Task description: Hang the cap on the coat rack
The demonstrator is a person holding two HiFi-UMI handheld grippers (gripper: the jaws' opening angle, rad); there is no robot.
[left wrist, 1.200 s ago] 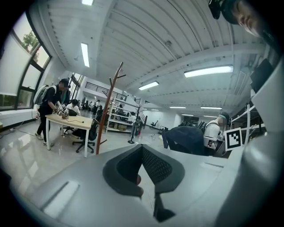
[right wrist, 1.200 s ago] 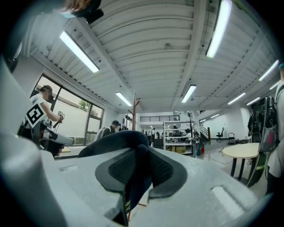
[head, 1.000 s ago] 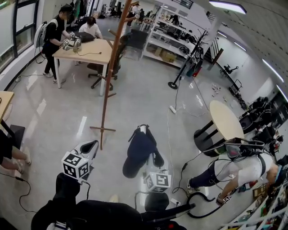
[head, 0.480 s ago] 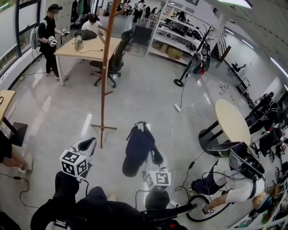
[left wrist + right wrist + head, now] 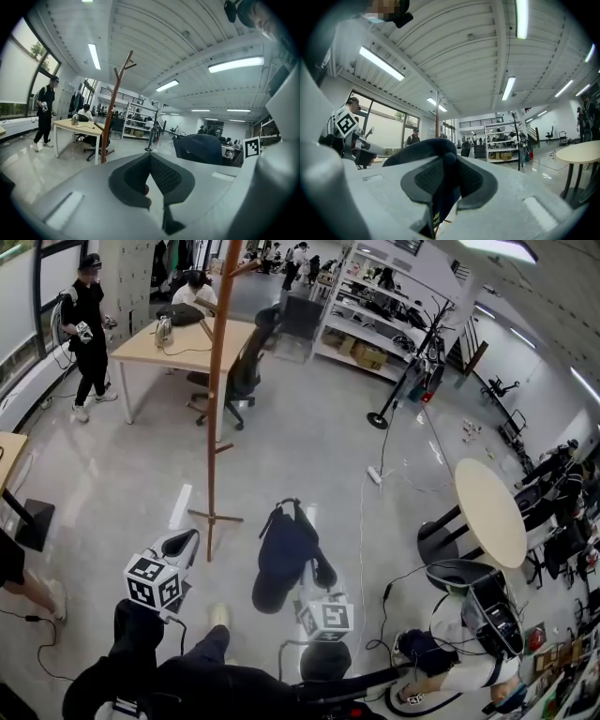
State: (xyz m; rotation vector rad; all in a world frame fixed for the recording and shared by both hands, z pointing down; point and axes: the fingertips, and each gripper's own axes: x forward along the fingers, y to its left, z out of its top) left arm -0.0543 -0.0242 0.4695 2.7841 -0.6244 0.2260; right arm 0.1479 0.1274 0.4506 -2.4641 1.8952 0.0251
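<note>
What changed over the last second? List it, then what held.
The person by the desk walked left, away from the desk. The carrier's shoe has come into view, a step toward the coat rack. The crouching person slid toward the frame's bottom. Unchanged: the right gripper stays shut on the dark cap, the left gripper stays empty, and nothing hangs on the rack.

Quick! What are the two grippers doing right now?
Left gripper: closed, holding nothing.
Right gripper: closed on the dark blue cap.

Glossy grey floor (image 5: 300,427), wooden desk (image 5: 183,345), round table (image 5: 492,512)
</note>
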